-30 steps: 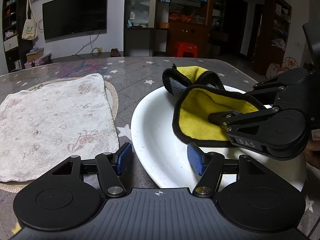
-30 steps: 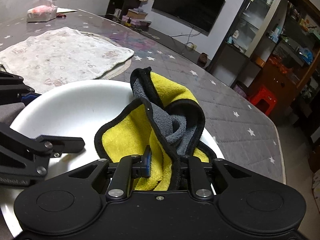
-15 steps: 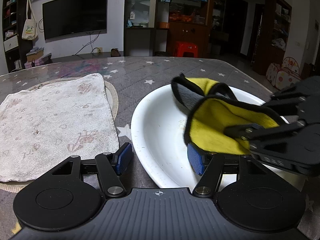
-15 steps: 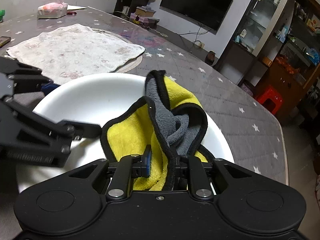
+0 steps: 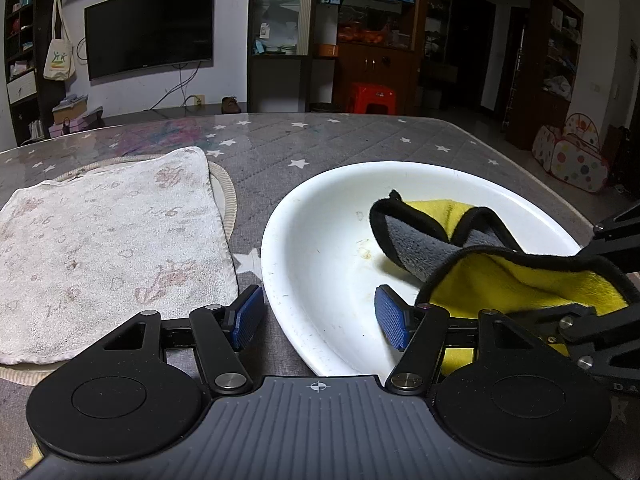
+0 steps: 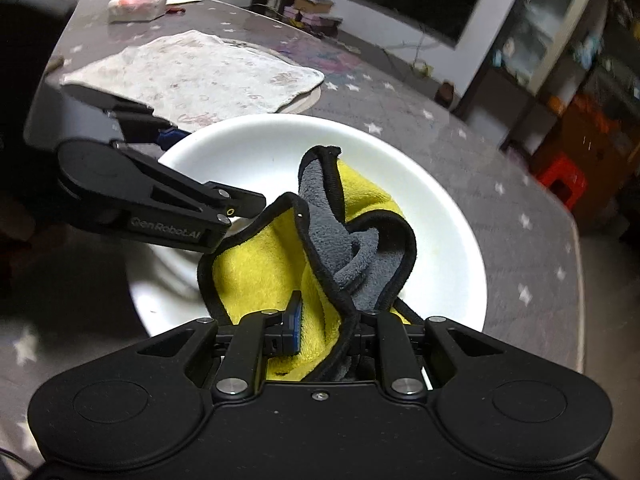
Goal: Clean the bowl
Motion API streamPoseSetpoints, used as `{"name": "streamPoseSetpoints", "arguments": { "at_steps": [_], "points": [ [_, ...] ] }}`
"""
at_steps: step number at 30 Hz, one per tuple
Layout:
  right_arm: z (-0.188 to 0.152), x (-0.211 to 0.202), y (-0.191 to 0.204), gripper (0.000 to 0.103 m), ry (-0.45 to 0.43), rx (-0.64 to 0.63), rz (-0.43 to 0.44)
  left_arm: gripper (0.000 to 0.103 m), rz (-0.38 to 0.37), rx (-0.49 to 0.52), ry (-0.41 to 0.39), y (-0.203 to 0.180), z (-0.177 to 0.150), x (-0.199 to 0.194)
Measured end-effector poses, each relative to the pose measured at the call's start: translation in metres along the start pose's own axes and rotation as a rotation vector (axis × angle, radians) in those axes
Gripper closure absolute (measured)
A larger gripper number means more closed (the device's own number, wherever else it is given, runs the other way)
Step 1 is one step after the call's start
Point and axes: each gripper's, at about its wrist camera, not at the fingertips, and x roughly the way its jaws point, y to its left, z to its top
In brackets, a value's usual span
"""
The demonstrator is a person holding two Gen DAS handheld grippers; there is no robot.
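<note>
From my left wrist camera, my left gripper [image 5: 320, 316] is spread wide, its two blue pads straddling the near rim of the white bowl [image 5: 304, 240]; one pad sits outside the rim over the table, the other inside over the bowl's floor. Neither pad is touching the rim that I can see. The bowl rests on a grey star-patterned tablecloth [image 5: 360, 140]. Inside the bowl, toward its right side, lies a yellow and grey cloth [image 5: 500, 276] with black edging. A small brownish smear [image 5: 365, 254] marks the bowl's floor just left of the cloth. Left of the bowl, well apart from it, a pale worn towel [image 5: 108, 248] lies flat.

From my right wrist camera, my right gripper [image 6: 326, 326] is pinching the cloth [image 6: 256, 276], which bunches up between its fingers and spills forward into the bowl [image 6: 248, 148]. My left gripper [image 6: 168, 216] reaches in from the bowl's left side, its upper finger tip just beside the cloth's edge. Beyond the bowl lies the towel [image 6: 200, 72].
</note>
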Motion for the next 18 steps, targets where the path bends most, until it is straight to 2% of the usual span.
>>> {"name": "streamPoseSetpoints", "arguments": {
  "at_steps": [4, 8, 16, 18],
  "points": [
    [0.001, -0.003, 0.001, 0.083, -0.008, 0.0, -0.008, 0.039, 0.0, 0.0, 0.0, 0.0, 0.0, 0.0],
    [0.003, -0.005, -0.002, 0.073, -0.024, 0.03, 0.005, 0.039, -0.001, 0.001, 0.0, 0.0, 0.0, 0.0],
    [0.01, -0.008, -0.011, 0.073, -0.067, 0.063, -0.009, 0.039, 0.0, 0.001, 0.001, -0.002, 0.0, 0.0],
    [0.01, -0.003, -0.011, 0.079, -0.065, 0.074, -0.003, 0.039, 0.0, 0.001, 0.001, -0.002, 0.0, 0.0]
  ]
}}
